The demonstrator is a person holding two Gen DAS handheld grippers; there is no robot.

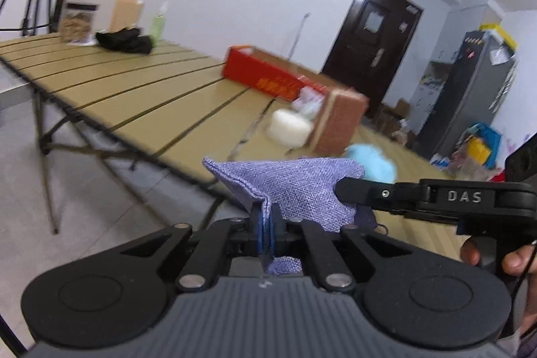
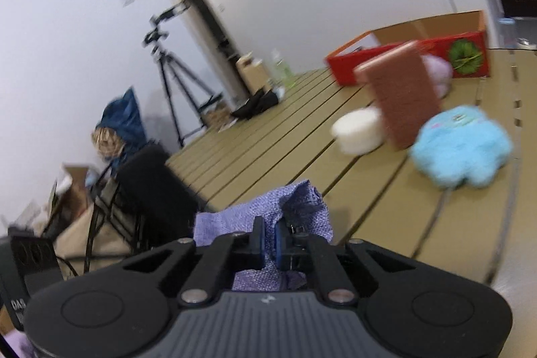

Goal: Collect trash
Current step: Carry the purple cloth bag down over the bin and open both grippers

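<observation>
Fabric is what both tools hold: a soft lilac woven cloth bag (image 1: pixel 295 187), low at centre frame, pinched at one edge by the left gripper (image 1: pixel 265 225) and at another by the right gripper (image 2: pixel 268 237), both clamped on it. It looks light and floppy, best gripped at hems. "DAS" reads on the right gripper's side.

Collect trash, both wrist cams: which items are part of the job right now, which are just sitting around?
In the job:
- purple woven fabric bag, pinched by left gripper and right gripper, jaws shut on it

Lying about, untouched on the slatted tan table:
- white round foam block
- brown rectangular scouring pad
- light blue fluffy paw-shaped cloth
- red open cardboard box
- black crumpled cloth
</observation>
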